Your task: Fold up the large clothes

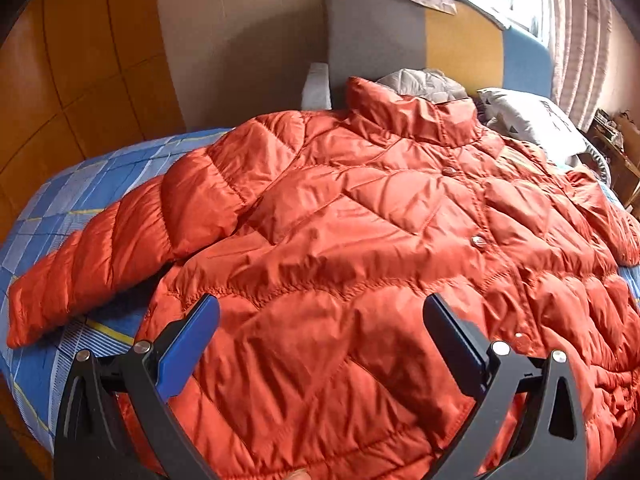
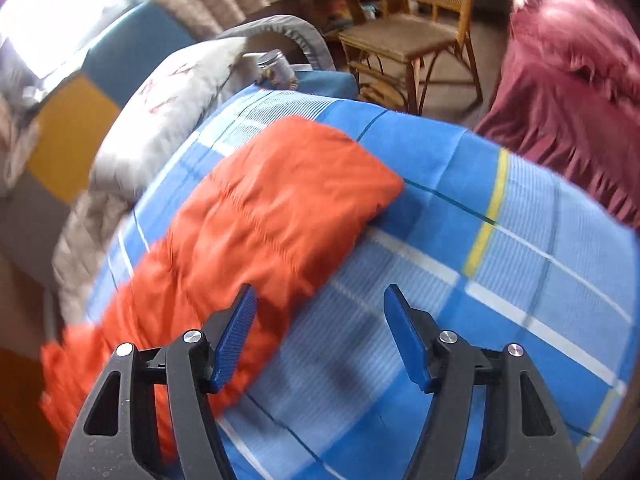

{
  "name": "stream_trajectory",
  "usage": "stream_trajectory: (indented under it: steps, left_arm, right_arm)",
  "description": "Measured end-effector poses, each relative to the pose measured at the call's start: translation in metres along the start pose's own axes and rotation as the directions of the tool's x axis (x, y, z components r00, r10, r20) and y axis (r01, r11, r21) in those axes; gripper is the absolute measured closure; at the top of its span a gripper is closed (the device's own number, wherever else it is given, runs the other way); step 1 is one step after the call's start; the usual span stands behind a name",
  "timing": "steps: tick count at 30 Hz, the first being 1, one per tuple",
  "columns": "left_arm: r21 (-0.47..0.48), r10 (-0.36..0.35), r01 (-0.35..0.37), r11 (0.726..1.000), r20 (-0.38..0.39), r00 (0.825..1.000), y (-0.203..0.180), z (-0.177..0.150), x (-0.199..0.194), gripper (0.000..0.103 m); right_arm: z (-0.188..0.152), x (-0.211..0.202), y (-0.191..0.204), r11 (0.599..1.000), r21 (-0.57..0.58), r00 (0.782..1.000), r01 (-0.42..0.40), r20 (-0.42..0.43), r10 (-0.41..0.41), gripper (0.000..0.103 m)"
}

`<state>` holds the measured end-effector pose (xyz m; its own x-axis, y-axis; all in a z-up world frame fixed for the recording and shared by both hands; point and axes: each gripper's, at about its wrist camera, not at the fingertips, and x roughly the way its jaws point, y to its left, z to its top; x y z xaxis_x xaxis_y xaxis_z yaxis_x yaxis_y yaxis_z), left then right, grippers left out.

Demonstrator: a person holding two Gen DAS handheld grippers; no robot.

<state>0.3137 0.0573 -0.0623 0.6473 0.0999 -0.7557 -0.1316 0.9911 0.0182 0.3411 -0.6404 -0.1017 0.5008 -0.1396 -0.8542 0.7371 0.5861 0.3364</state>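
Left wrist view shows the left hand-held gripper (image 1: 320,320) at the bottom of the frame, its two blue-padded black fingers spread wide with nothing pinched between them, poised over the lower front of an orange-red quilted puffer jacket (image 1: 360,220). That jacket lies face up and buttoned across a bed covered by a blue plaid sheet with white and yellow lines (image 1: 52,208); its collar points toward the upper middle of the frame, and one sleeve (image 1: 100,264) stretches out to the lower left, flat on the sheet. Behind the collar sit a grey quilted garment (image 1: 424,84) and a grey patterned pillow (image 1: 532,120), backed by a headboard of grey, yellow and blue panels (image 1: 464,46). Right wrist view, blurred, has the right hand-held gripper (image 2: 320,328) at the bottom, its fingers apart and empty, above the sheet (image 2: 500,280) just right of the jacket's other sleeve (image 2: 272,208), whose cuff reaches toward the middle of the frame. A maroon cloth (image 2: 568,120) fills the upper right, and a rattan chair (image 2: 416,36) stands at the top.
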Motion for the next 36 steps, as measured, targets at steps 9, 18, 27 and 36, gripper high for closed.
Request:
stream_trajectory:
  steps: [9,18,27,36]
  left_arm:
    - [-0.044,0.0,-0.002,0.999,-0.044,0.999,0.017,0.003,0.017,0.002]
    - [0.024,-0.032,0.034,0.999,-0.064,0.997,-0.004,0.031,0.047,0.003]
    - [0.013,-0.036,0.037,0.999,-0.095,0.995,-0.004,0.017,0.074,0.003]
    - [0.0,-0.053,0.053,0.999,-0.09,0.995,-0.002,0.016,0.077,0.003]
  right_arm:
    - [0.022,0.005,0.017,1.0,-0.005,1.0,-0.025,0.016,0.025,0.098]
    - [0.027,-0.043,0.075,0.983,-0.183,0.993,-0.029,0.105,0.049,0.098]
    - [-0.015,-0.095,0.172,0.899,-0.419,0.974,-0.127,0.119,0.193,0.098]
    - [-0.115,-0.138,0.291,0.721,-0.635,0.931,-0.279,0.004,0.364,0.1]
